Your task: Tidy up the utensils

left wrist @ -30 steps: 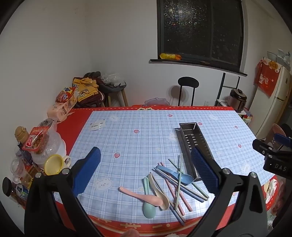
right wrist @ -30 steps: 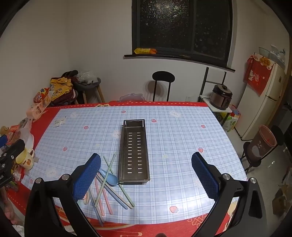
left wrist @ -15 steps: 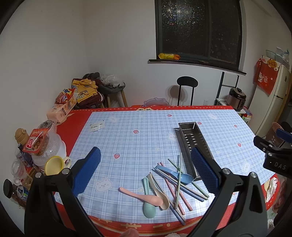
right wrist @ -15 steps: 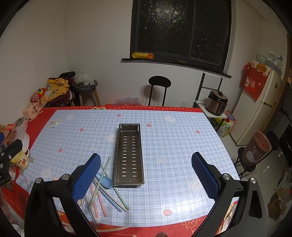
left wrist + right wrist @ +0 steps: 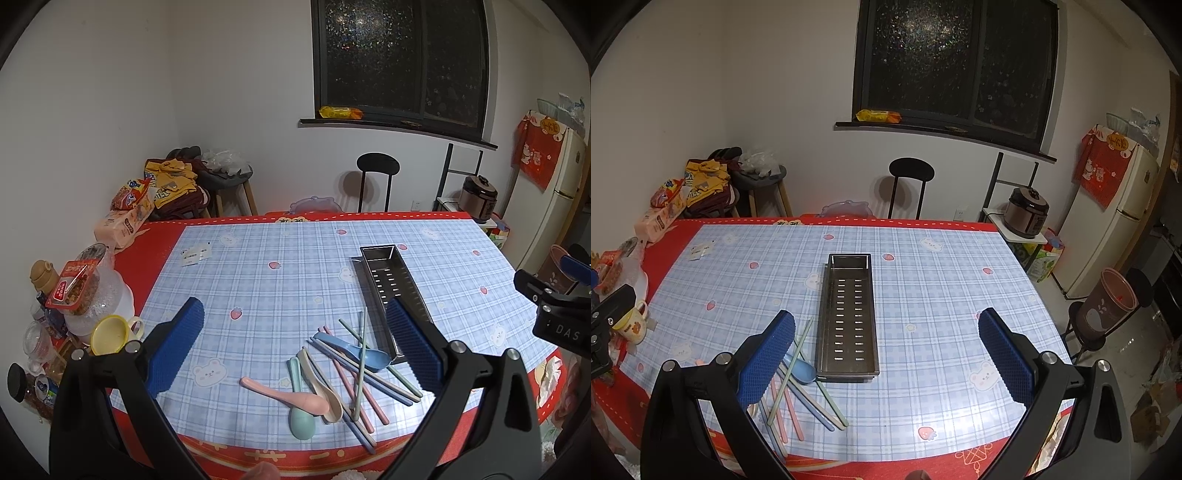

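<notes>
A pile of pastel spoons and chopsticks [image 5: 343, 373] lies crossed at lower centre of the left view, just left of the near end of the perforated metal tray [image 5: 848, 317] on the checked surface [image 5: 942, 295]. In the right view the left finger [image 5: 764, 362] hides part of the pile. Left hand-held gripper [image 5: 295, 347] and right hand-held gripper [image 5: 886, 347] both stand wide apart, holding nothing.

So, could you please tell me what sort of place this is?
Most likely a home kitchen-dining room: a fridge, a rice cooker, and a table with a plaid cloth holding utensils.
</notes>
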{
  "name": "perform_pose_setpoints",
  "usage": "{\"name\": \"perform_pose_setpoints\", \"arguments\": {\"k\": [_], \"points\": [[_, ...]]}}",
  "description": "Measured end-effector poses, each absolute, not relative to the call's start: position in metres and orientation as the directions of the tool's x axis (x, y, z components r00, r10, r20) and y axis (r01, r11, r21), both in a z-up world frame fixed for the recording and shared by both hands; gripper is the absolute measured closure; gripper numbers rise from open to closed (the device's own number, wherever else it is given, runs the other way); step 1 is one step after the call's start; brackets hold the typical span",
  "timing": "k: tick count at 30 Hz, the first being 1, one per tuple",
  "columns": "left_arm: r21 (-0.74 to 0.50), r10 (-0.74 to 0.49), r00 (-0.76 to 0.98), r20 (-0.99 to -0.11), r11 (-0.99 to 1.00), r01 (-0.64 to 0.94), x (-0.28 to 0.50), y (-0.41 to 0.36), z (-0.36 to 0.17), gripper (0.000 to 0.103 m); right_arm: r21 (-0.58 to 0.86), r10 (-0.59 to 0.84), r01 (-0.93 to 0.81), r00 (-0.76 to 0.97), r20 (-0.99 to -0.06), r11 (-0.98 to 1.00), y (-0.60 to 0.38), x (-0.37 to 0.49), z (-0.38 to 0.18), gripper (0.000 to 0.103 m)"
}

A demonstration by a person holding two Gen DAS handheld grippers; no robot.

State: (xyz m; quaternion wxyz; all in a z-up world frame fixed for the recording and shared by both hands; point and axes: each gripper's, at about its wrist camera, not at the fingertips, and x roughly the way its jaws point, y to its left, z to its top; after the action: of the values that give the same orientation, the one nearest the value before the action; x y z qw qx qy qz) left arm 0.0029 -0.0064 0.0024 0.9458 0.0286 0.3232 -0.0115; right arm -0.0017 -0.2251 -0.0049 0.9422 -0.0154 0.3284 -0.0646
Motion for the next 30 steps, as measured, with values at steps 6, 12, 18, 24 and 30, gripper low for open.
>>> {"name": "perform_pose_setpoints", "arguments": {"k": [6, 12, 18, 24, 30], "points": [[0.055, 0.002, 0.791, -0.611, 0.998, 0.04, 0.0002, -0.0083, 0.0022, 0.006, -0.066, -0.131, 0.115, 0.777, -0.616, 0.991, -0.226, -0.0016, -0.0043, 0.006], [0.058, -0.001, 0.789, -0.614, 0.997, 0.046, -0.0028, -0.0103, 0.0011, 0.006, -0.066, -0.133, 0.117, 0.774, -0.619, 0.991, -0.2265, -0.0029, -0.0072, 0.005], [0.058, -0.001, 0.788, -0.616, 0.997, 0.047, -0.0037, -0.0109, 0.0003, 0.006, -0.065, -0.132, 0.117, 0.774, -0.62, 0.991, -0.2265, -0.0039, -0.0078, 0.005], [0.059, -0.001, 0.787, -0.617, 0.997, 0.048, -0.0061, -0.0118, -0.001, 0.006, -0.063, -0.133, 0.12, 0.773, -0.62, 0.991, -0.2273, -0.0066, -0.0102, 0.005], [0.058, -0.001, 0.786, -0.618, 0.997, 0.047, -0.0059, -0.0117, -0.0012, 0.006, -0.065, -0.133, 0.118, 0.772, -0.621, 0.991, -0.2271, -0.0067, -0.0106, 0.005]]}}
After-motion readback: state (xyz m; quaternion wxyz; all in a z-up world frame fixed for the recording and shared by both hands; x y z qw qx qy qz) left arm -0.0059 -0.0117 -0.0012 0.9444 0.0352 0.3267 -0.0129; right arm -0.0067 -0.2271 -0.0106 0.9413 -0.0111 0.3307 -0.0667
